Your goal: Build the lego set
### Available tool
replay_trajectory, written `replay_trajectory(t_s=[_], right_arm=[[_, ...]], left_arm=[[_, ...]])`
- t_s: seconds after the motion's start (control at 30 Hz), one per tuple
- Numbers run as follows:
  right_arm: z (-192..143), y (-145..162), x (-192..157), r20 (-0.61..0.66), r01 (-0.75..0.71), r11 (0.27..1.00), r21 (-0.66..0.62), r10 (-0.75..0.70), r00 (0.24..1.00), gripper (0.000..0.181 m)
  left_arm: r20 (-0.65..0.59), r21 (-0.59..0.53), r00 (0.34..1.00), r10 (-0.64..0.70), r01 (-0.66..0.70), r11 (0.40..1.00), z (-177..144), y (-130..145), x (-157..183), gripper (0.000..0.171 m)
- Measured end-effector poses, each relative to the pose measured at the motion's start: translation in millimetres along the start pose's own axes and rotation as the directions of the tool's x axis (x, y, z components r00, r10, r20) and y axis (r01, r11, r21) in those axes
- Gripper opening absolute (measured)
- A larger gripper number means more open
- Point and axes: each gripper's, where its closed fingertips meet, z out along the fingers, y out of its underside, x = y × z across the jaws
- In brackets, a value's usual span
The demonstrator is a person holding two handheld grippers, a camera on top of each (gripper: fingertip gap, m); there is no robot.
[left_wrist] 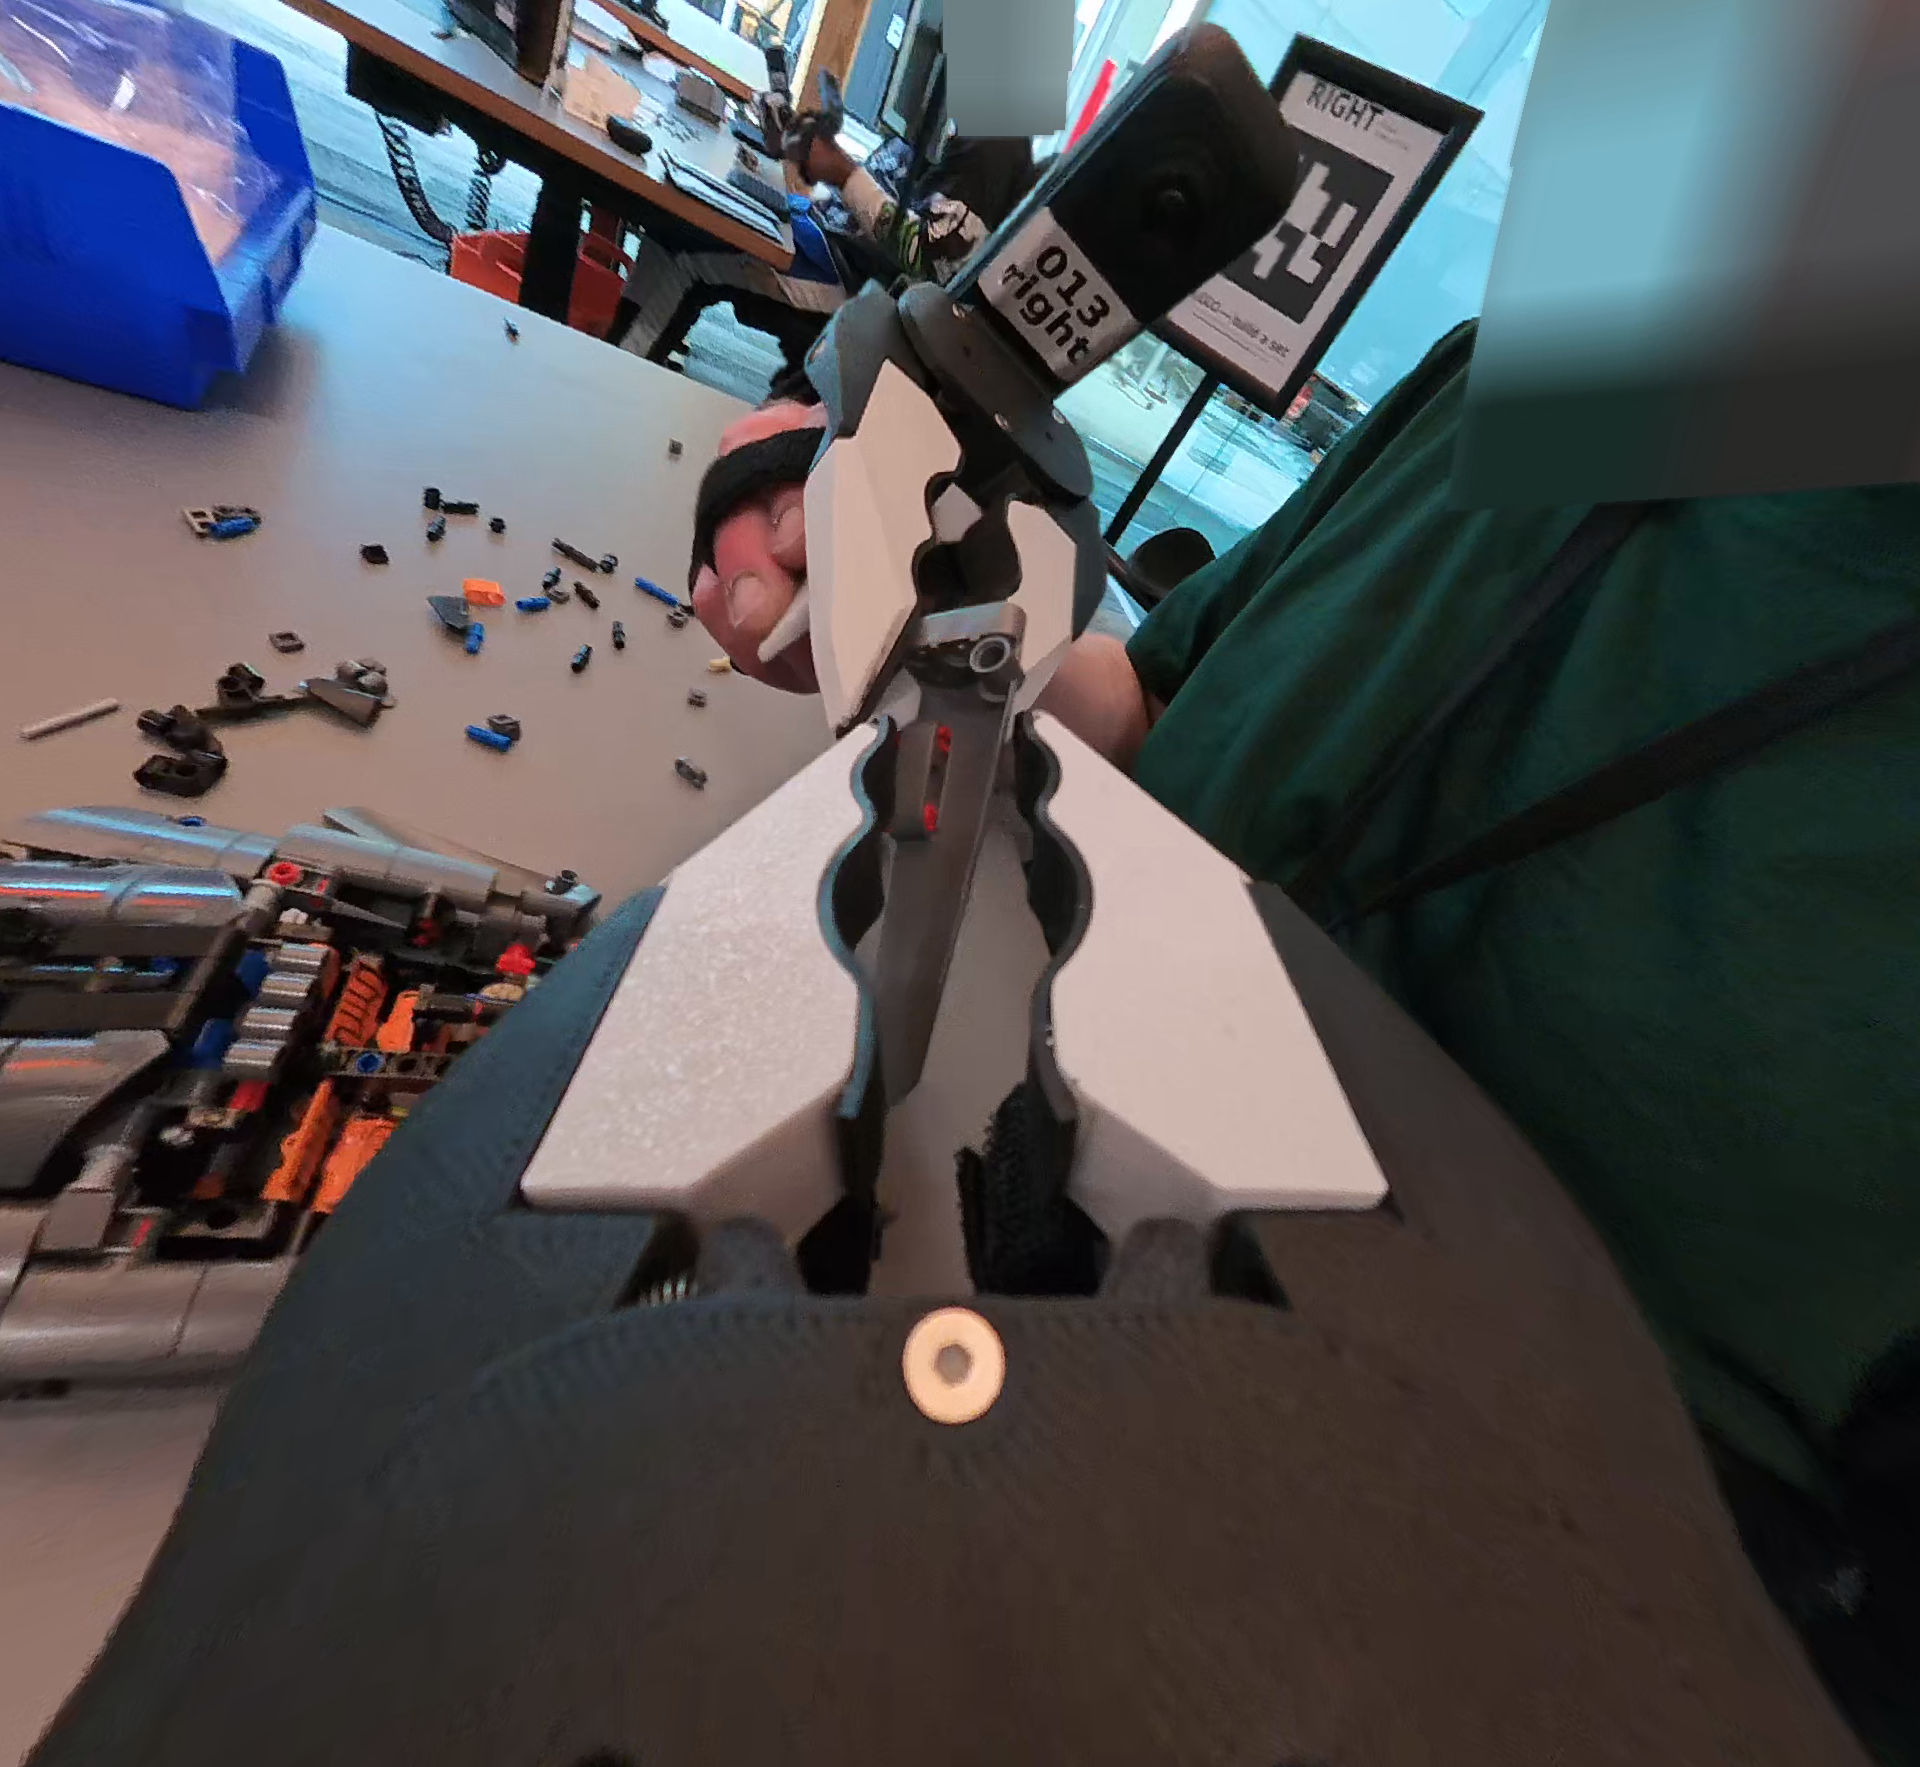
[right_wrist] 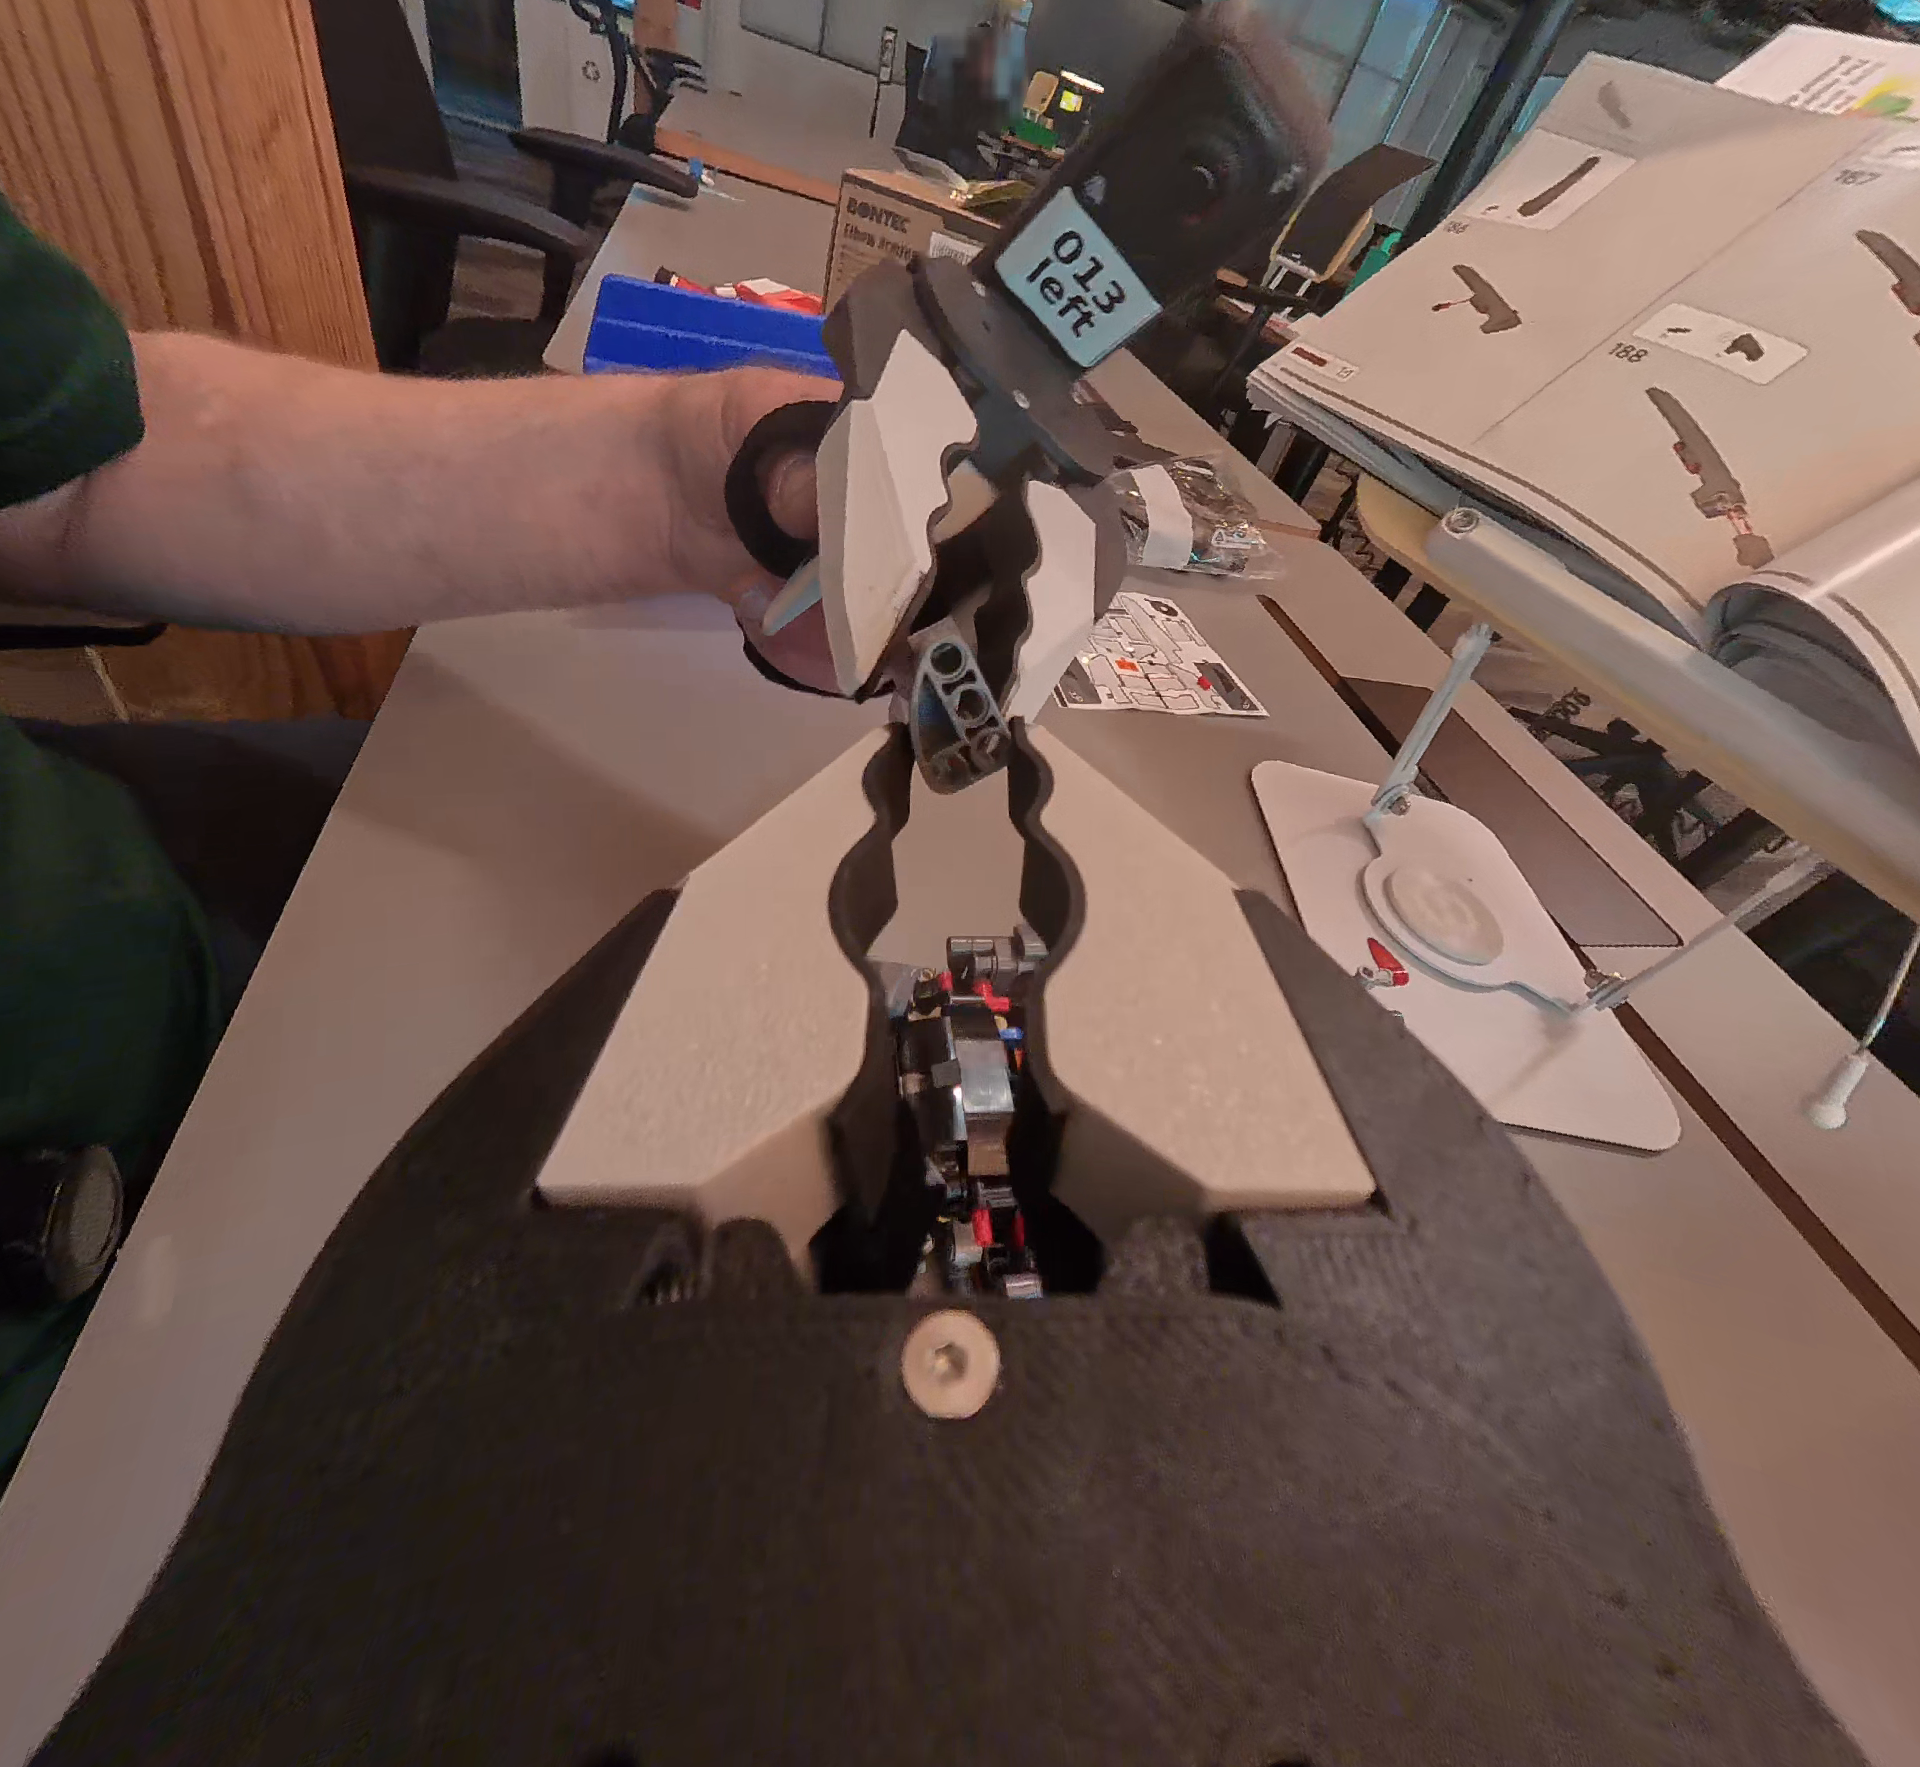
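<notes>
Above table — grey panel pinched between both tools' tips.

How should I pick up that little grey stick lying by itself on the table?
Probably pinch the grey stick at its middle, coming straight down from above and closing across its thin width. It lies flat on the table, long and narrow, with bare space along both long sides.
</notes>
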Motion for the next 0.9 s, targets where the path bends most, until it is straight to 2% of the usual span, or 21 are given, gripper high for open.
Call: replay_trajectory(t_s=[0.33, 0.5, 0.57, 0.9], right_arm=[[5.5, -9.7, 21.9, -0.005, -0.105, 0.993, 0.061, 0.105, 0.994, 0.015], [5.2, -10.6, 42.4, -0.030, -0.156, 0.985, 0.078, 0.159, 0.987, 0.014], [6.2, -11.3, 47.2, -0.017, -0.181, 0.980, 0.085, 0.183, 0.983, 0.014], [17.1, -4.7, 57.7, 0.035, -0.291, 0.949, 0.122, 0.289, 0.957, 0.014]], left_arm=[[0.077, 0.077, 0.993, 0.084, -0.090, 0.993, -8.2, -18.1, -11.5, 0.023], [0.211, 0.111, 0.966, 0.152, -0.178, 0.978, -16.7, -27.1, -31.1, 0.027], [0.213, 0.153, 0.965, 0.154, -0.188, 0.970, -20.4, -33.4, -32.4, 0.025], [0.238, 0.188, 0.957, 0.166, -0.214, 0.959, -25.6, -28.9, -48.0, 0.020]])
